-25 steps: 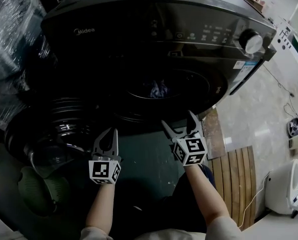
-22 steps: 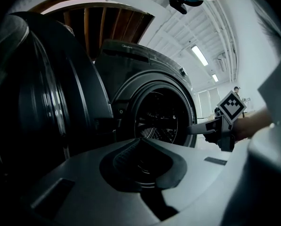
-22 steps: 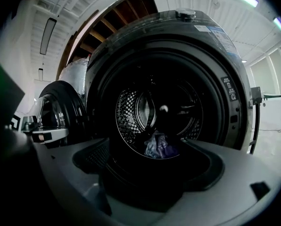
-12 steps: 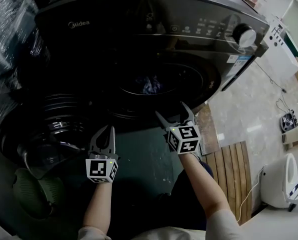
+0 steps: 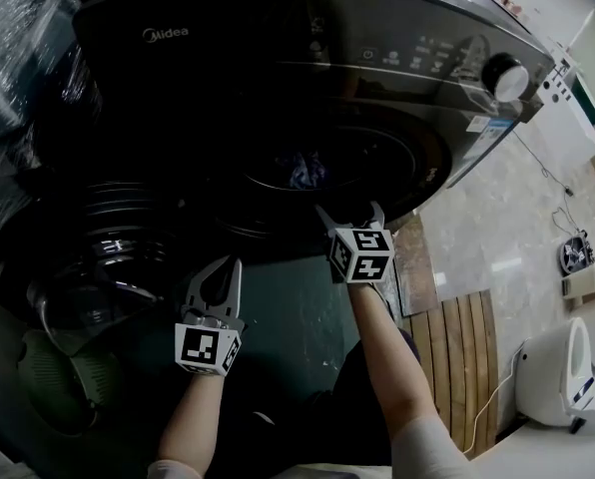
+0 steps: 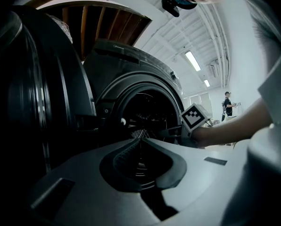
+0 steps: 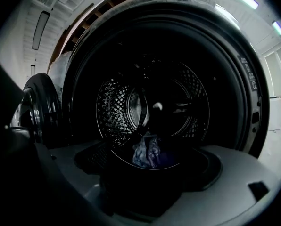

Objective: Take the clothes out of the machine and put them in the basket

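Head view looks down; both gripper views face drum (image 7: 113, 108).

"Midea" on the washing machine (image 5: 278, 58)

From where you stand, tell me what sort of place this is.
Probably a workshop or test hall, not a home laundry: a washing machine stands beside plastic-wrapped goods, white appliances sit on the tiled floor, and strip lights line a ribbed ceiling.

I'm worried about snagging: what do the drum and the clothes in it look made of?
The drum: shiny perforated metal, likely stainless steel, by its glinting hole pattern. The clothes: soft crumpled fabric, bluish-purple; fibre can't be told.
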Tool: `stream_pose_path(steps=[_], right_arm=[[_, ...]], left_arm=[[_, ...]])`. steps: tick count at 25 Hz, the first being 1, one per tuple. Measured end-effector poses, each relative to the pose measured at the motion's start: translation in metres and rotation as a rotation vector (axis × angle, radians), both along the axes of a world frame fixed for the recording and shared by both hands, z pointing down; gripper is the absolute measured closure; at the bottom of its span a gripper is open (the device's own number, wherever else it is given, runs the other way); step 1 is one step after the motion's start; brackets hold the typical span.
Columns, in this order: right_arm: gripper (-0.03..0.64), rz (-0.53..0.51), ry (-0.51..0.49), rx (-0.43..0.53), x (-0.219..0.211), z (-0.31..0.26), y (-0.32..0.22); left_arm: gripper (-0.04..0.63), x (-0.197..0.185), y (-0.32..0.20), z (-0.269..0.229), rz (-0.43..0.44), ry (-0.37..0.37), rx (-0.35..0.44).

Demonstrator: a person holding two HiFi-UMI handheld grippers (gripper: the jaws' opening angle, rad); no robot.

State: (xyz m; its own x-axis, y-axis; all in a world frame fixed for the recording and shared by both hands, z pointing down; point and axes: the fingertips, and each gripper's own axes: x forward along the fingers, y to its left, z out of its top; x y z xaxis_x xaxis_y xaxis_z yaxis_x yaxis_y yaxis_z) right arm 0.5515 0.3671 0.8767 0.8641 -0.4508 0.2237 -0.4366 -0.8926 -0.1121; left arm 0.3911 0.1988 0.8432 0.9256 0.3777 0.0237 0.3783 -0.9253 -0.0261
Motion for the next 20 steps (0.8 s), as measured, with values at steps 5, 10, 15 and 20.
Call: stream_pose_path(steps=[5,10,15,20], right_arm=[[0.192,0.012,-0.021,0.045,0.018,0.010,0.001],[0.199,-0.020,-0.015,-0.001,0.027,0.023,-0.011],[0.207,-0.052,-0.012,0.003,0.038,0.026,-0.023],[0.222,-0.058,-0.001,0.005,0.050,0.032,-0.029]], left_arm=[[0.575,-0.008,0.004,0.001,0.010,-0.001,0.015],[0.575,-0.018,0.008,0.003,0.026,-0.010,0.030],[0.574,-0.022,0.005,0.003,0.024,-0.018,0.024],[0.574,-0.022,0.004,0.011,0.025,-0.032,0.045]])
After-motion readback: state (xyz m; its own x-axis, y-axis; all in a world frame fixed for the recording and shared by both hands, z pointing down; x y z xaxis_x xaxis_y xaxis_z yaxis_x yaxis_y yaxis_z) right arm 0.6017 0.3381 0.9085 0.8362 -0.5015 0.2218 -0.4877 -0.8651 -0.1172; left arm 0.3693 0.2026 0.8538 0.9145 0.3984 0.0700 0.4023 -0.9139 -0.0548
